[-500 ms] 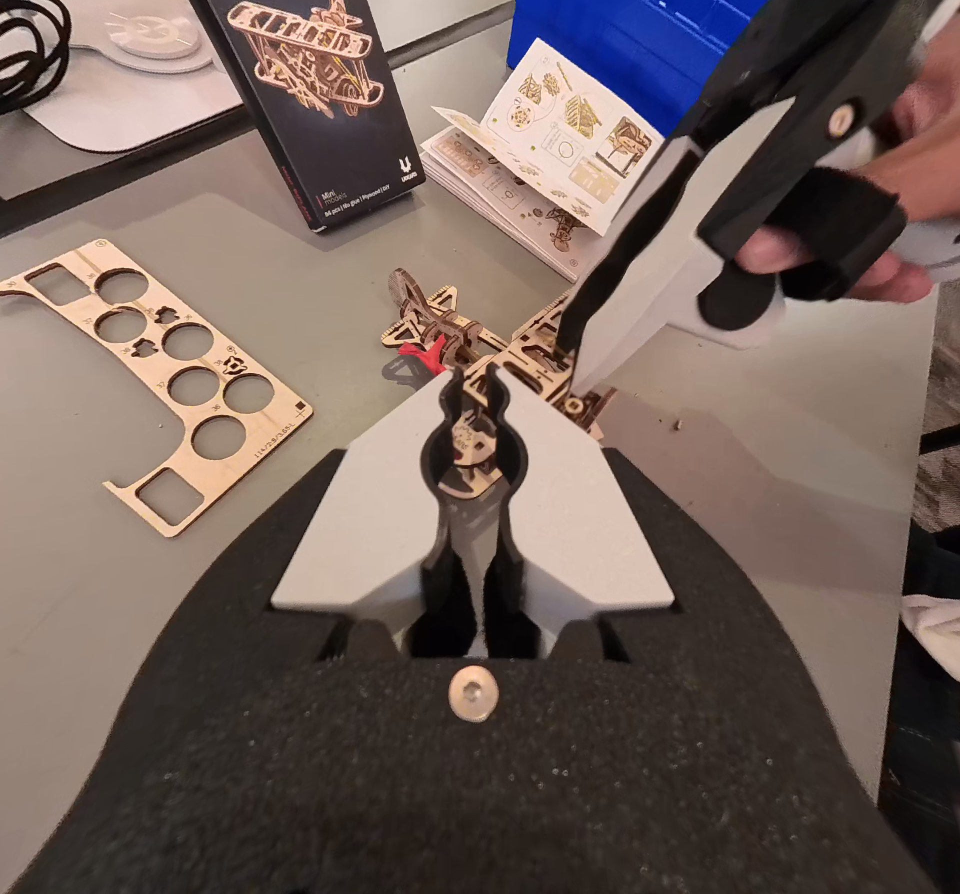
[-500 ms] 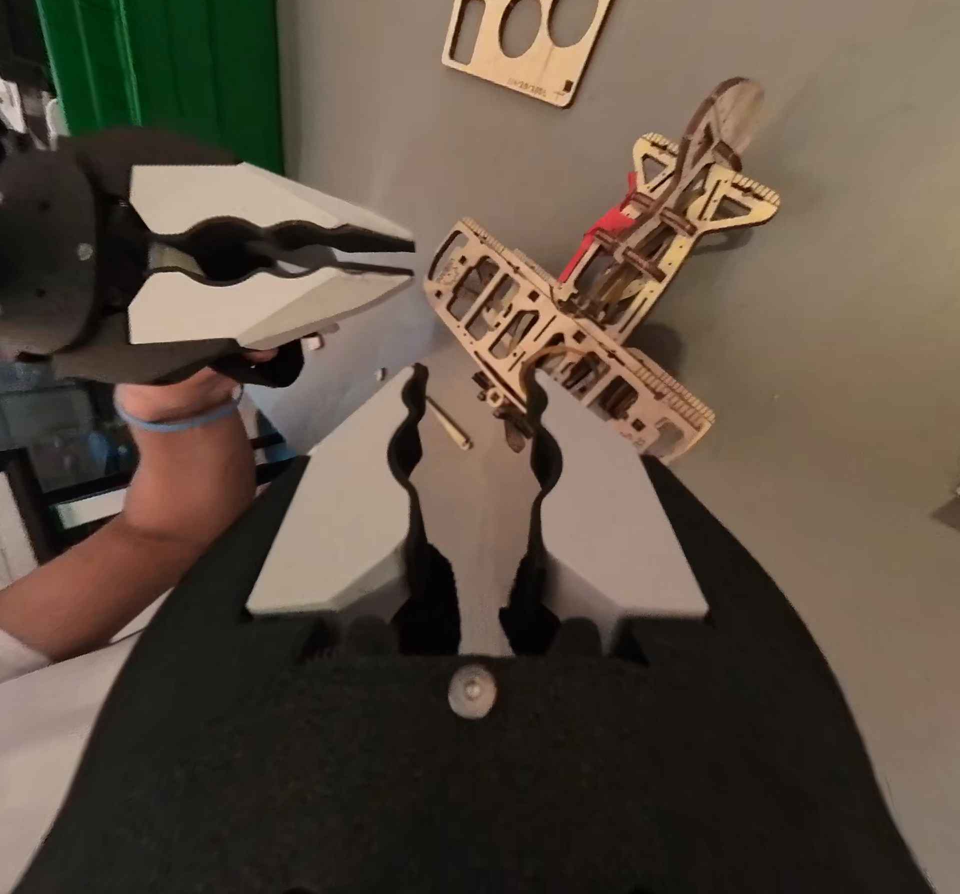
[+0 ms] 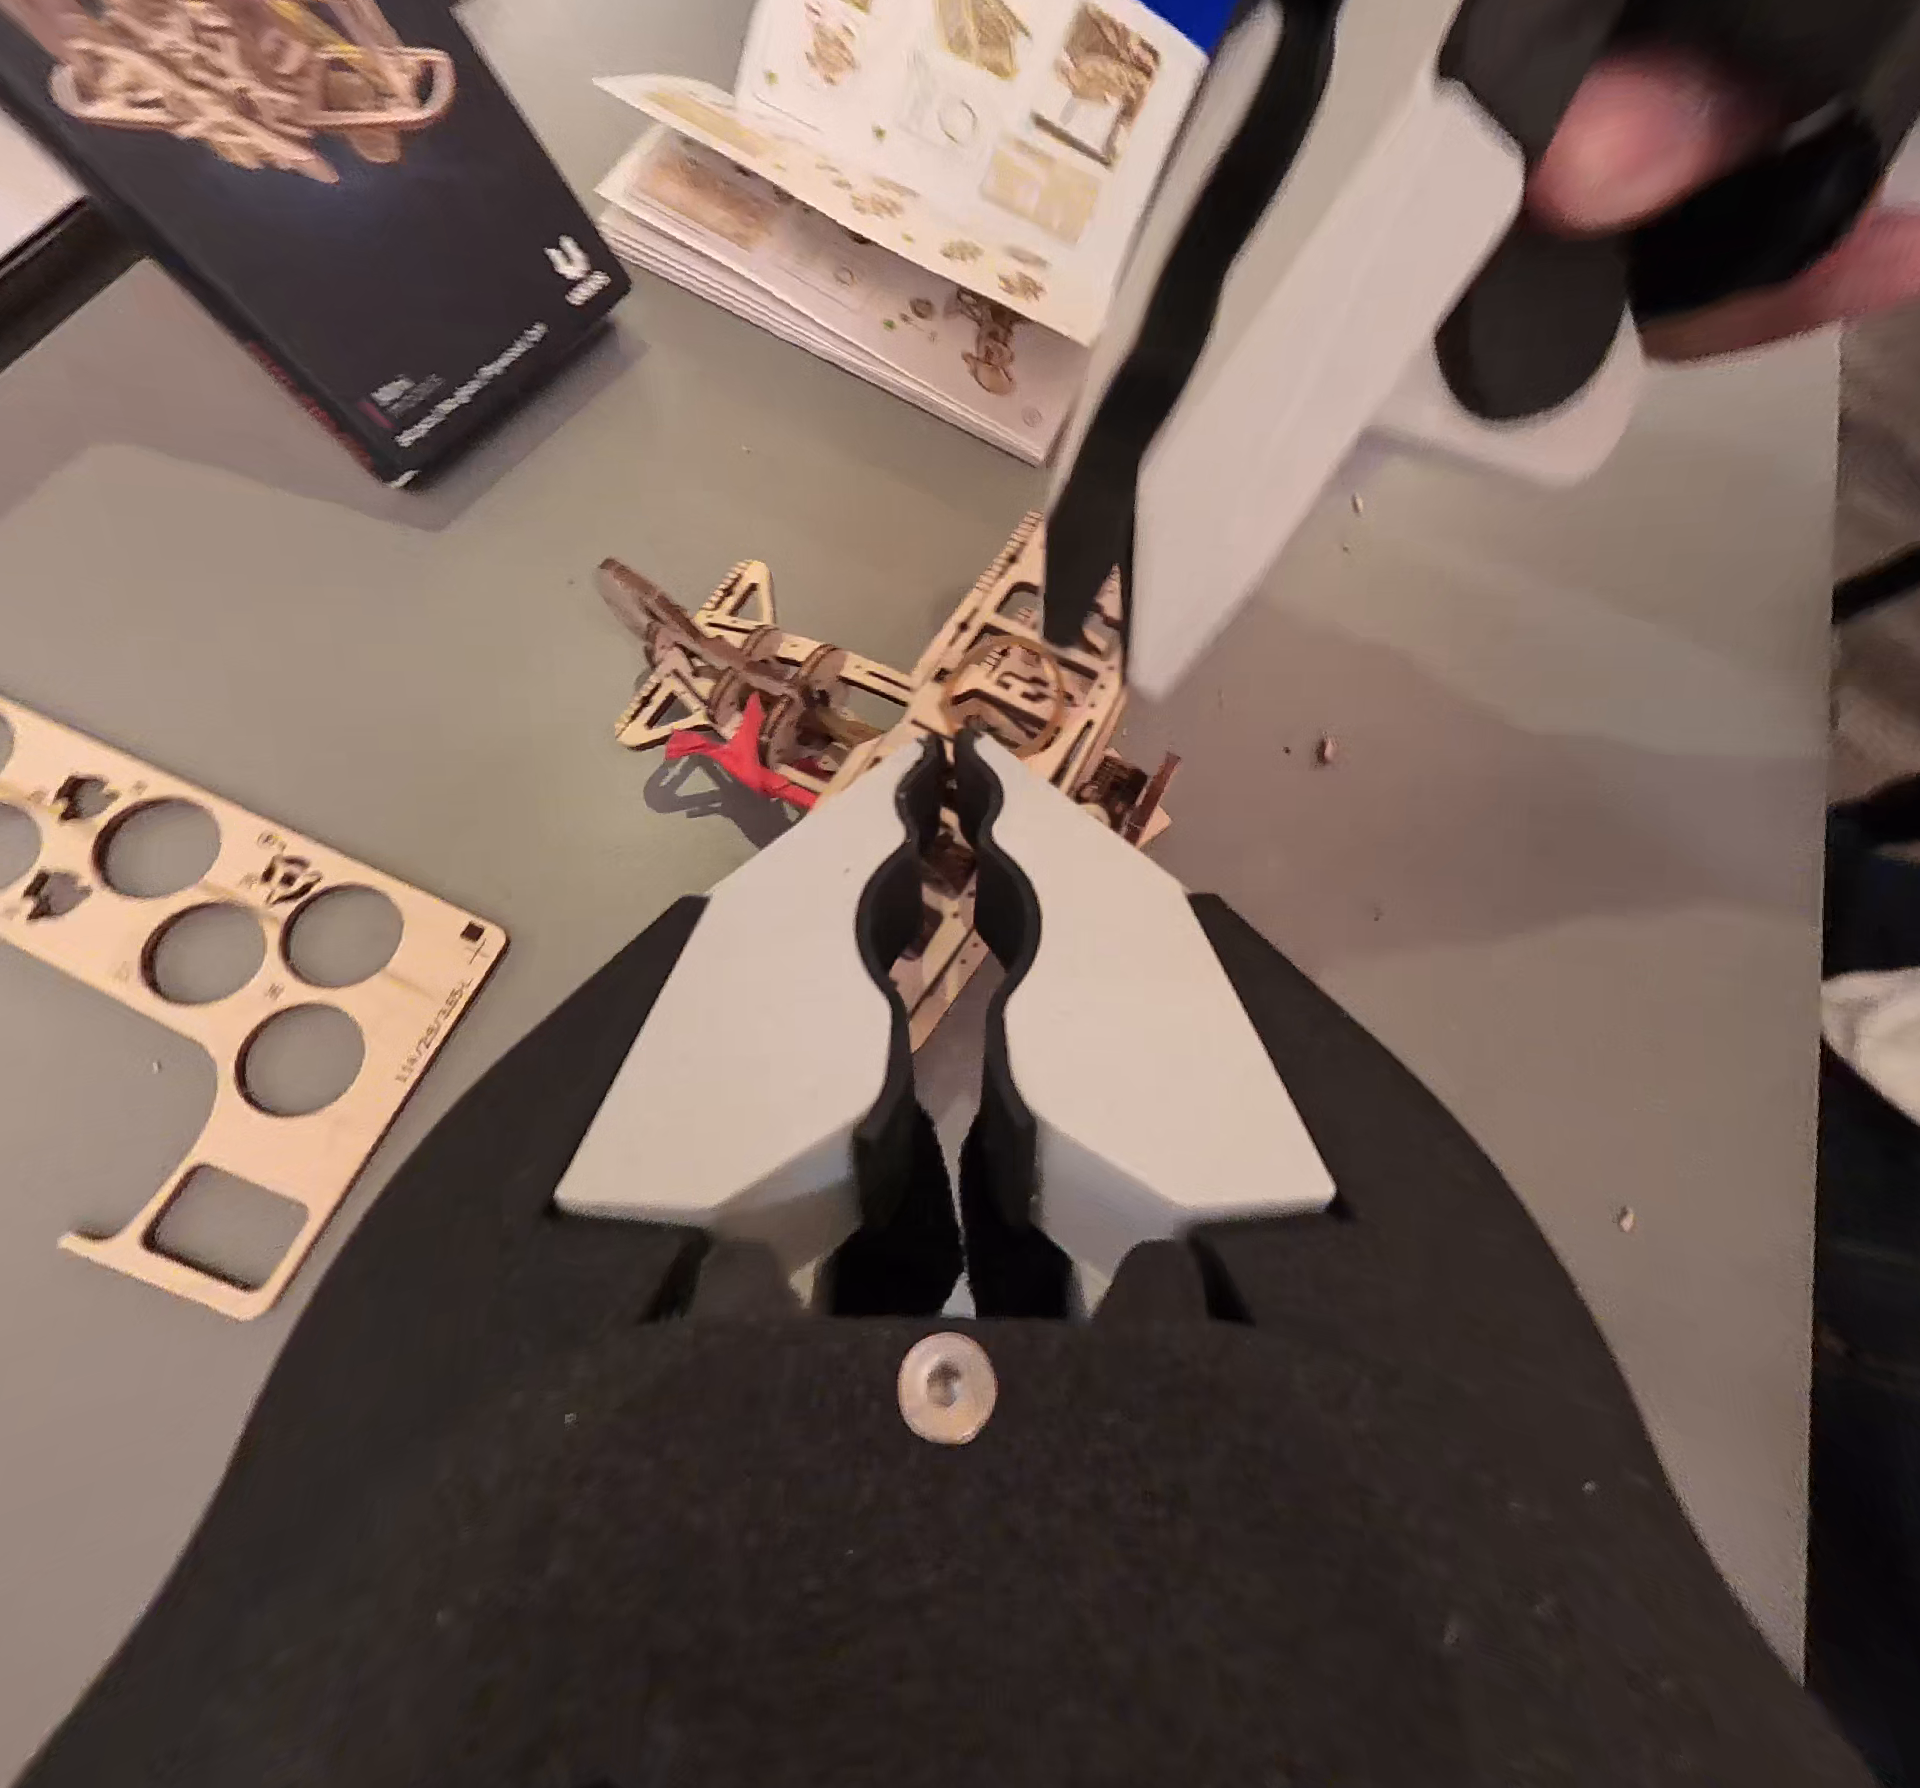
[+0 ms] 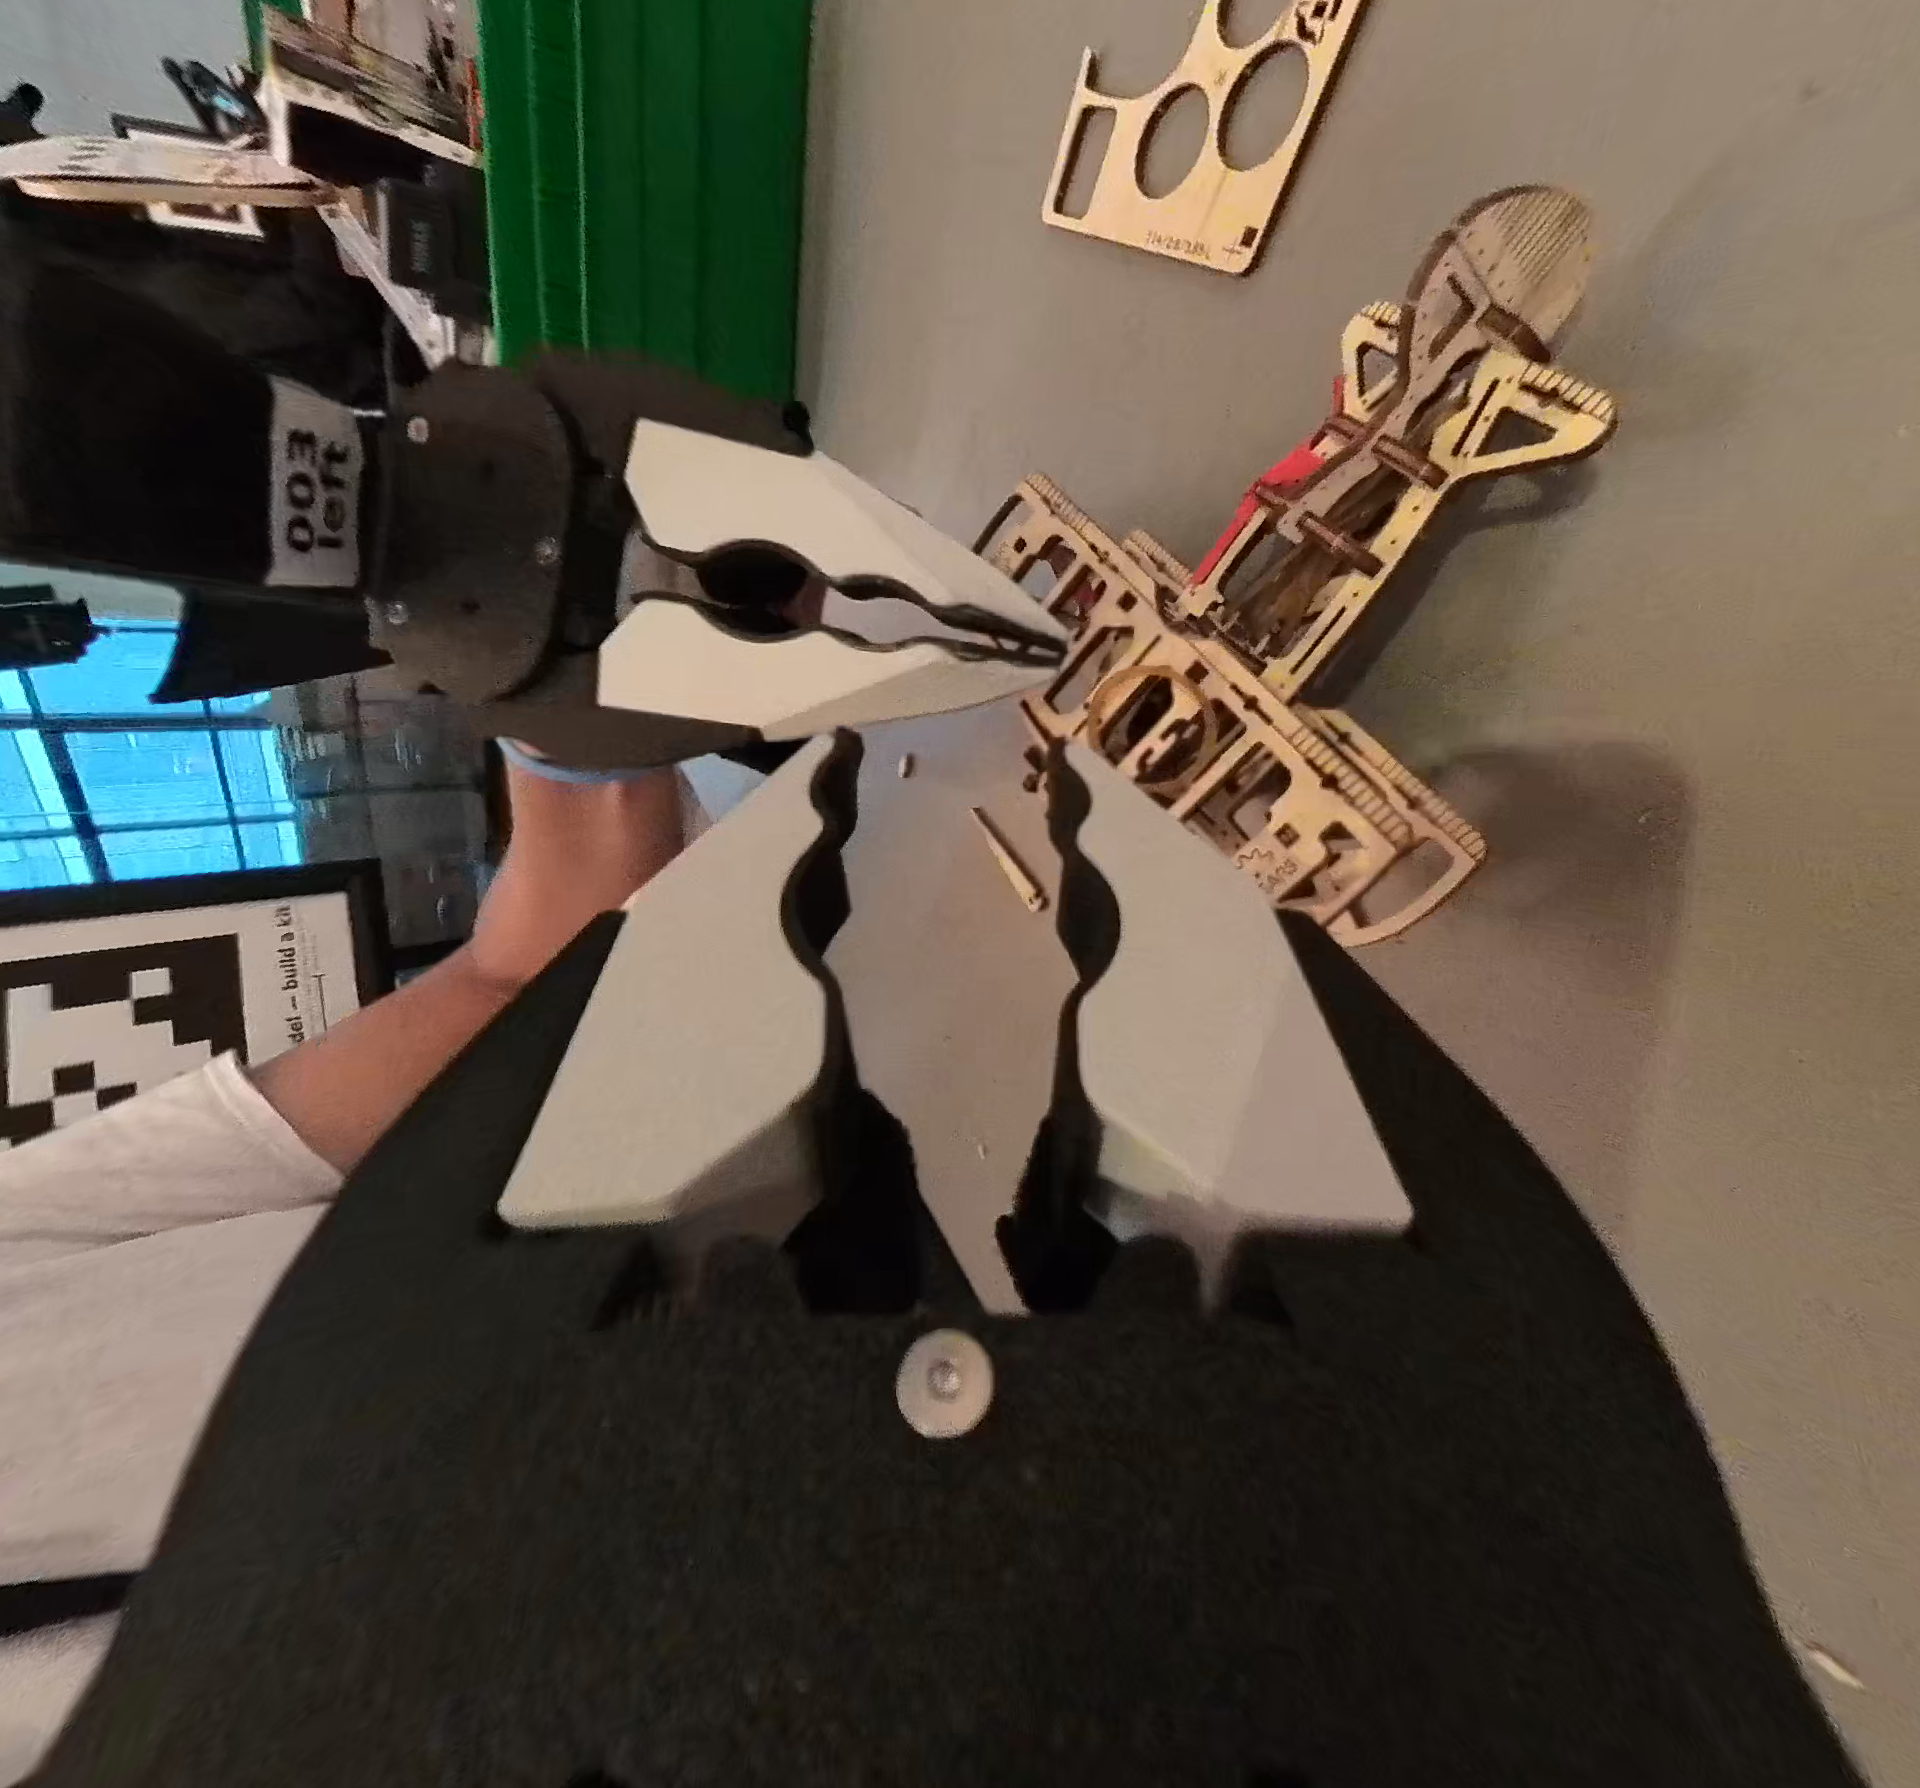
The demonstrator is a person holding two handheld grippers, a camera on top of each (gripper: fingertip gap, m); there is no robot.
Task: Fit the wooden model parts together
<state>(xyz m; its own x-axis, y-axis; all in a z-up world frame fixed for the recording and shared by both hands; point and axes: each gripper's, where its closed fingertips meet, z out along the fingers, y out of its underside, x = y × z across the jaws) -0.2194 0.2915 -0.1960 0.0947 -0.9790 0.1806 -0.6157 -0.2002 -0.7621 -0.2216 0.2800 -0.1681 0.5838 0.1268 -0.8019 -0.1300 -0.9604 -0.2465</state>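
I am holding the left gripper (image 4: 1049, 649) with its jaws pressed together, the tips touching the edge of the wing of the wooden model plane (image 4: 1278, 658). In the right wrist view I am seeing only a thin dark line between the two tips, so I cannot tell if a small part is pinched there. The right gripper (image 4: 951, 767) is standing with its jaws apart and nothing between them; it is hovering just beside the near wing, and in the left wrist view its dark finger (image 3: 1091, 533) is pointing down at the wing frame. The plane (image 3: 883, 710) is lying on the grey table (image 3: 1455, 907), with a red piece (image 3: 743, 756) showing in the body and the round propeller disc (image 4: 1527, 258) at the far end. A small wooden pin (image 4: 1006, 855) is lying on the table near the wing. The empty punched sheet (image 3: 229, 990), the black box (image 3: 301, 169) and the open instruction booklet (image 3: 914, 180) are lying farther away.
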